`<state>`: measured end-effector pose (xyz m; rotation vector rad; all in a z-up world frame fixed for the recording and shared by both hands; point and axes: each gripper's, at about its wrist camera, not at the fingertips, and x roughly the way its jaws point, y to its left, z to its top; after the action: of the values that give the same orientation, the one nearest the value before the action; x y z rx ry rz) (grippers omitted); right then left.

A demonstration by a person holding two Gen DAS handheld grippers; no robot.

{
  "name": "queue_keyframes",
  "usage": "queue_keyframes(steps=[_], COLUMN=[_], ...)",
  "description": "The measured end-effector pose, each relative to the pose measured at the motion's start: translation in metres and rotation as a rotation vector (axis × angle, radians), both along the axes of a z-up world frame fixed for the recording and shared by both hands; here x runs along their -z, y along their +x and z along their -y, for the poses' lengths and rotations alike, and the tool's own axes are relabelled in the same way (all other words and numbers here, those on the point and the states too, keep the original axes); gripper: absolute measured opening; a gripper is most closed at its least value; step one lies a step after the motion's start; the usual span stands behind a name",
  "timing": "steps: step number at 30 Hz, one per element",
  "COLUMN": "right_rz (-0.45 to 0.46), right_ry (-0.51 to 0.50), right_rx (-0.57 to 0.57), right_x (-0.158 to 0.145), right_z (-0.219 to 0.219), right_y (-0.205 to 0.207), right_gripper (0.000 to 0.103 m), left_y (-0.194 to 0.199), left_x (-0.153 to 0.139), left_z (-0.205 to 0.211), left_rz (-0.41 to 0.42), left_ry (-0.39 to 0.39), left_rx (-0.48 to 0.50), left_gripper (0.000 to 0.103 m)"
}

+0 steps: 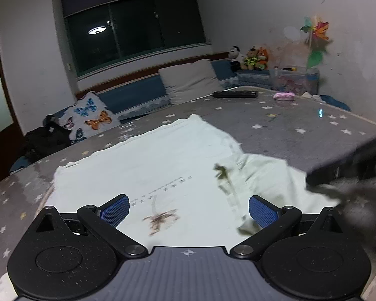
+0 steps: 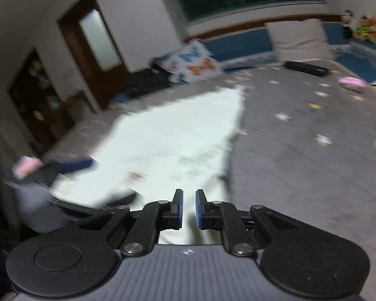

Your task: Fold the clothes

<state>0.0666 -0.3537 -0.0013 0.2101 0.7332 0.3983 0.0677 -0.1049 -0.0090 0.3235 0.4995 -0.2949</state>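
You hold the left gripper (image 1: pixel 189 212) wide open over the pale garment (image 1: pixel 148 165) spread on the bed (image 1: pixel 300 135); the right gripper (image 2: pixel 188 209), narrowed, apparently pinches its lifted edge mid-fold. Next, carry that edge across.

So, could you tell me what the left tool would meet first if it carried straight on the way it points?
Most likely the pale garment spread on the star-patterned bed: the left tool, fingers wide apart, points across it. Depth is unclear.
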Motion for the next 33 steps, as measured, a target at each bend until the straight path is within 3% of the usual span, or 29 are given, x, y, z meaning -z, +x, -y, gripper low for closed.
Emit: queue_keyframes(steps=[4,12,17,21,28,33], right_rz=[-0.061,0.034,0.010,-0.009,0.072,0.036], right_ry=[-0.042,-0.003,-0.025,-0.055,-0.131,-0.188], right_rx=[0.027,0.021,-0.015,-0.017,-0.058,-0.085], right_x=[0.016,-0.005,0.012,0.017,-0.001,0.015], right_z=[0.011,0.002,-0.016,-0.018,-0.041,-0.061], right_y=[-0.002,0.018,0.047,0.054,0.068,0.093], right_gripper=[0.011,0.011,0.011,0.011,0.011,0.013], left_y=[0.004,0.012,0.013,0.012,0.004,-0.007], left_x=[0.001,0.012,0.015,0.014,0.003,-0.008], left_z=[0.008,0.015,0.012,0.006,-0.011,-0.040], left_rz=[-0.007,-0.032,-0.043,-0.047,-0.033,-0.009], left_ry=[-0.003,0.020,0.025,0.016,-0.019,-0.044], left_rx=[0.013,-0.006,-0.016,-0.025,-0.059,-0.131], left_gripper=[0.103,0.103,0.103,0.103,0.103,0.102])
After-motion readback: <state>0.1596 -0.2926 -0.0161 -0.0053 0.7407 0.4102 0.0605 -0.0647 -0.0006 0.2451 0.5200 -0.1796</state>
